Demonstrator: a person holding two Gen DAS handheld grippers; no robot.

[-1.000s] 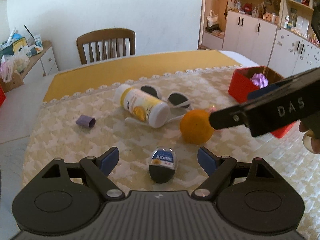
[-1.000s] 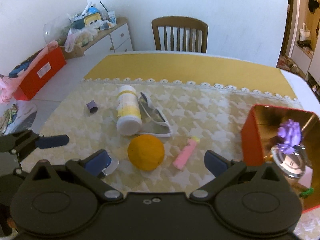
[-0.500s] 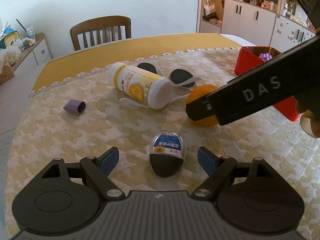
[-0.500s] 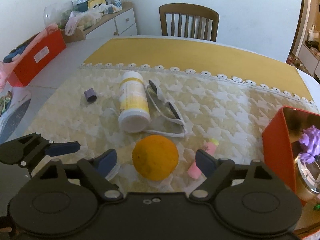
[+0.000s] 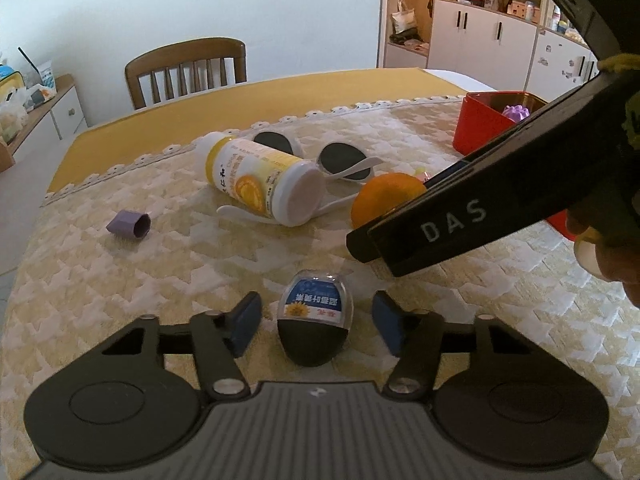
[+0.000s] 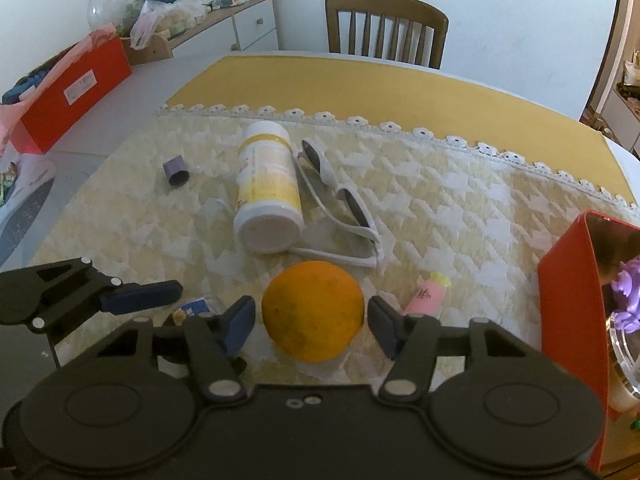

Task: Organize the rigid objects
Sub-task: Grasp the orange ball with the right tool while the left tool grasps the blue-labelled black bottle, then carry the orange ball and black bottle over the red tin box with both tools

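My left gripper [image 5: 316, 326] is open with a small black case with a blue label [image 5: 315, 320] lying between its pads, not gripped. My right gripper [image 6: 312, 322] is open with an orange [image 6: 314, 310] between its pads, a small gap on each side. The orange also shows in the left wrist view [image 5: 384, 200], partly behind the right gripper's body. A white and yellow bottle [image 6: 268, 196] lies on its side beside white sunglasses [image 6: 340, 208]. A pink tube [image 6: 426, 296] and a purple cap [image 6: 176, 170] lie on the cloth. A red box [image 6: 568, 300] stands at the right.
The red box holds a purple flower-shaped thing [image 6: 628, 292] and a clear round item. A wooden chair [image 6: 386, 30] stands behind the table. A sideboard with bags [image 6: 192, 12] and a red carton [image 6: 72, 88] are at the left, beyond the table's edge.
Both grippers have moved forward and down. The case now sits between my left pads and the orange between my right pads. Both jaws have narrowed somewhat.
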